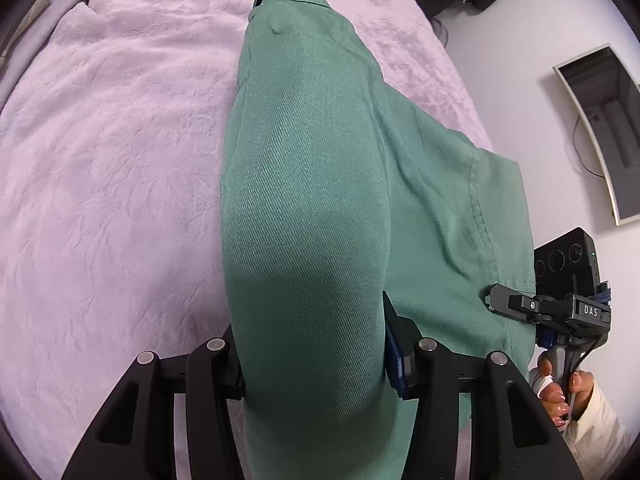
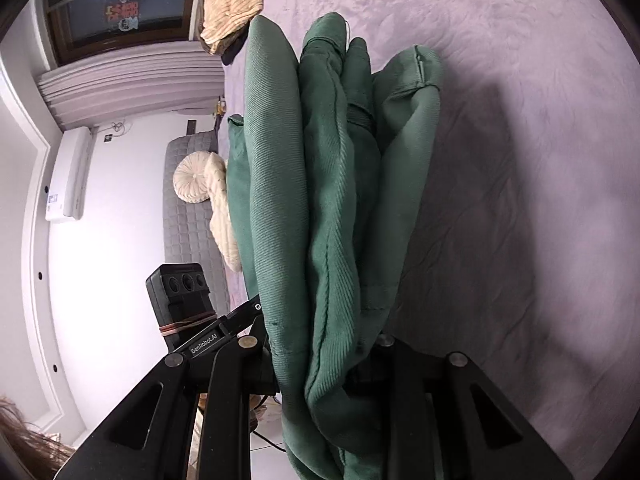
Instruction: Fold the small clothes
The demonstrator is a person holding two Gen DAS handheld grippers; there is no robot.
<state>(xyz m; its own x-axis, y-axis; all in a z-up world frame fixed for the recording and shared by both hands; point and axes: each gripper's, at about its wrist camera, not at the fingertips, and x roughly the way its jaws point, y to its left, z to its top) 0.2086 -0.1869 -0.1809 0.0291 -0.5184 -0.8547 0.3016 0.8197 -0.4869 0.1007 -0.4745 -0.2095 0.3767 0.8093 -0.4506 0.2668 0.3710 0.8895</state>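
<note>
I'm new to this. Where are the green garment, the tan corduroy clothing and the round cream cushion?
green garment (image 1: 304,200), left wrist view, broad middle fold.
tan corduroy clothing (image 2: 234,0), right wrist view, ribbed top.
round cream cushion (image 2: 194,178), right wrist view, centre.

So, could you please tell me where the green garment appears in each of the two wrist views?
Left wrist: the green garment fills the centre, running from the left tool up toward the top edge.
Right wrist: it hangs bunched in the centre, clamped in the right tool.
Shared landmark: the lilac bedspread lies beneath it in both views.

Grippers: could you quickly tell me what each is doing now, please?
Left gripper: shut on the green garment.
Right gripper: shut on the same garment.
</note>
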